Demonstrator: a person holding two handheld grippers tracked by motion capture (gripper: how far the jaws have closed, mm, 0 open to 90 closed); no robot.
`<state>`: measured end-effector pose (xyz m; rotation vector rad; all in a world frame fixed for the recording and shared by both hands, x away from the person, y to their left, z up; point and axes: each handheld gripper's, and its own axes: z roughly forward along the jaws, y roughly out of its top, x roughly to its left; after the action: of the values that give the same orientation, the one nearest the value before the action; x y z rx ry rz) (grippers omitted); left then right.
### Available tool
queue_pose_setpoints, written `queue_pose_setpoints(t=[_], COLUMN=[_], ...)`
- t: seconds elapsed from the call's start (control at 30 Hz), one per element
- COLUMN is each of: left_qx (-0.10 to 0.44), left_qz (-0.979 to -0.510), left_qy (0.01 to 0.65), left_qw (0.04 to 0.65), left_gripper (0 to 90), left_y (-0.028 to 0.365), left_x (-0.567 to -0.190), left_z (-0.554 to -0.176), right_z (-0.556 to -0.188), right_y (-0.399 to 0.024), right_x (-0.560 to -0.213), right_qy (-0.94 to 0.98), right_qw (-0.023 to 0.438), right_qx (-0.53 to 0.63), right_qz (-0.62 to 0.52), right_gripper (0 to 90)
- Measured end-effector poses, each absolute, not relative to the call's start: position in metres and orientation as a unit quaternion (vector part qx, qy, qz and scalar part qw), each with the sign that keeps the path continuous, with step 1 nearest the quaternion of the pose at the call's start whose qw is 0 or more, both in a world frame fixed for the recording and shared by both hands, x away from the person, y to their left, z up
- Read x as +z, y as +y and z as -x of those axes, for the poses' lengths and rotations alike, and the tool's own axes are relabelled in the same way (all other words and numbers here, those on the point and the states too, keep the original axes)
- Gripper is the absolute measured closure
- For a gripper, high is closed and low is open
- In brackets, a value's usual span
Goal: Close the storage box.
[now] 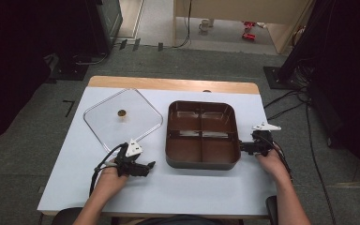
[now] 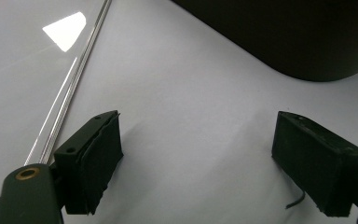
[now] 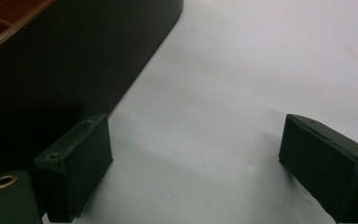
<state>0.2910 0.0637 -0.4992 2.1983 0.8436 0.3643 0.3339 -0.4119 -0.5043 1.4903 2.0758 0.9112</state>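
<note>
Jaws apart — brown tray (image 1: 202, 161) (four compartments, bare) between grippers.

No legible text, label, brand, number or sign appears on any surface in the high view or in either gripper view.
</note>
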Motion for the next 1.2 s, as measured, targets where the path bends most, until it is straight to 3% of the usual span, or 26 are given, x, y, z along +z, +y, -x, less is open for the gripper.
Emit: queue_pose_setpoints(t=[0.93, 1.2], left_qx=[0.143, 0.138], left_qz=[-0.856, -0.859], left_qy=[0.331, 0.37], left_qw=[0.37, 0.325], left_gripper=[15.6, 16.5], left_y=[0.063, 0.054], left_x=[-0.499, -0.491], left_z=[-0.291, -0.291], right_z=[-0.334, -0.334], right_y=[-0.412, -0.412], right_x=[-0.504, -0.504], right_qy=[0.748, 0.748], right_qw=[0.214, 0.214], right_qx=[0.327, 0.327], right_qz=[-0.536, -0.536], right_gripper=[8.7, 8.7])
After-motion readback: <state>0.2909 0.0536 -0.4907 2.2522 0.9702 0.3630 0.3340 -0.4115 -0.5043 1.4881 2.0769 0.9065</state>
